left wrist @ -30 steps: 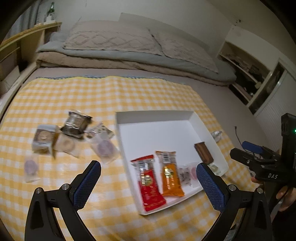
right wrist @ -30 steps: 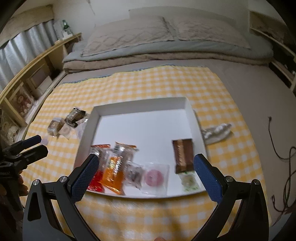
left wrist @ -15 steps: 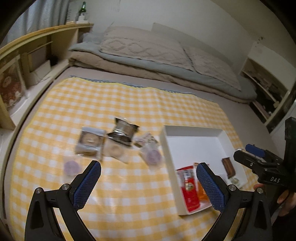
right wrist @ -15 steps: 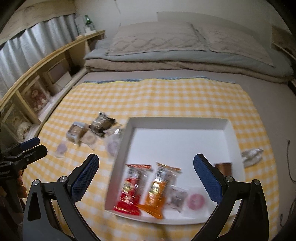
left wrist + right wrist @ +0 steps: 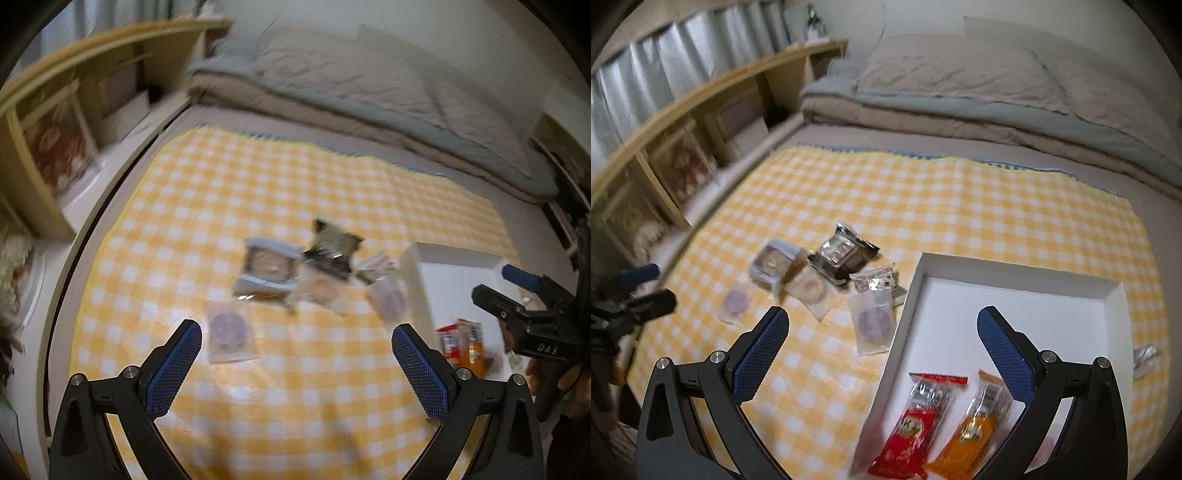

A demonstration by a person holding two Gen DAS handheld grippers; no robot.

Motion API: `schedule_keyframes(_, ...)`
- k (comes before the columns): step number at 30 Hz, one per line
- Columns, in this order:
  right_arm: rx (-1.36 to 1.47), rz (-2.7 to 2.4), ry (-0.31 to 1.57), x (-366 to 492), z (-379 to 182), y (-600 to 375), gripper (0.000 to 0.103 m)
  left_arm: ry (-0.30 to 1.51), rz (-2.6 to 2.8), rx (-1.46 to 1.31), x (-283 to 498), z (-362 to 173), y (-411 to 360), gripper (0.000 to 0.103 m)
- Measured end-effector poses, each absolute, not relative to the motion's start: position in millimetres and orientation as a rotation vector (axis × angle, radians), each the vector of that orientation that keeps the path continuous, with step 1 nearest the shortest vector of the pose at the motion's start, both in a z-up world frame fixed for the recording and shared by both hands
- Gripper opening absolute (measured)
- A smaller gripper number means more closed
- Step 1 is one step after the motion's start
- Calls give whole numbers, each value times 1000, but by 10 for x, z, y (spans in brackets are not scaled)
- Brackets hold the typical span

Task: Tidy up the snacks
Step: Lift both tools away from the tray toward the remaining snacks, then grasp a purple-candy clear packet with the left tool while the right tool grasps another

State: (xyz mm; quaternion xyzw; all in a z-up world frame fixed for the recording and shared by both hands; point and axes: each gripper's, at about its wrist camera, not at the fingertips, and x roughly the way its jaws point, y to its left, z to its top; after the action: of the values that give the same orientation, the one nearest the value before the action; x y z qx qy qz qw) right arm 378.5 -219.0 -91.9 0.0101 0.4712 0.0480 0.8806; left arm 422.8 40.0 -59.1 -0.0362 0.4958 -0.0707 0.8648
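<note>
Yellow-and-white checked cloth, white tray, red packet, orange packet

Six wrapped snacks lie loose on the checked cloth: two clear packets with purple rounds, one clear packet with a pale ring, one boxed round sweet, one dark foil pack, one small printed packet. One white tray holds two visible bars: one red, one orange.
</note>
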Motion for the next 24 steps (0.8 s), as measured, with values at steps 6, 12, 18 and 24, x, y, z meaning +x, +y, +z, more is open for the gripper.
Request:
schedule_keyframes(6, -58, 119, 1104, 4078, -1287, -2023, 94, 1152, -43, -107, 4616, -902, 623, 103)
schedule_keyframes(12, -117, 165, 1243, 4310, -1640, -1846, 67, 1280, 25, -124, 4946, -1304, 657, 102)
schedule_keyframes(18, -219, 195, 1284, 4474, -1895, -1619, 65, 1338, 73, -86, 5164, -1597, 621, 101)
schedule_keyframes(24, -341, 168, 1314, 4570, -2162, -1509, 63, 1364, 114, -69, 5219, -1834, 615, 99)
